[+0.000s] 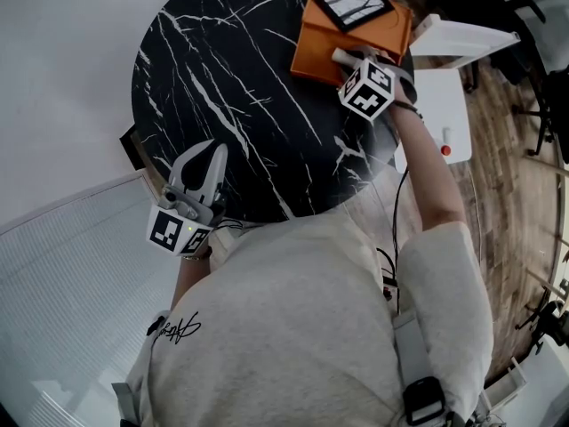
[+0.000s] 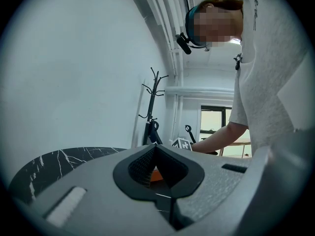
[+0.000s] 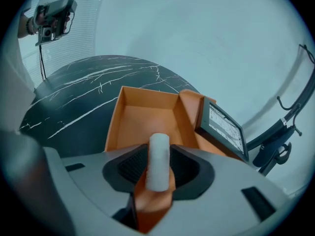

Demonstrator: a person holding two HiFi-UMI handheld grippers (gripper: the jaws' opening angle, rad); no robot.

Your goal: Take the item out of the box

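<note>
Item [image 3: 158, 160]: short white cylinder, matte and slightly grainy, blunt rounded end, lying lengthwise between the jaws of the right gripper [image 1: 340, 54]. Jaws spread wide and flank it; slivers of orange show on either side, no clamp on it. Cylinder sits at the 6 o'clock end of the orange box [image 3: 147, 114], over its near wall; contact with the wall unclear. Box stands at 1 o'clock on the round black marble table [image 1: 231, 87]. Dark-framed panel [image 3: 225, 127] leans at the box's 3 o'clock. Left gripper [image 1: 212, 148] at the table's 7 o'clock edge, level, jaws closed tip to tip, nothing between them.
</note>
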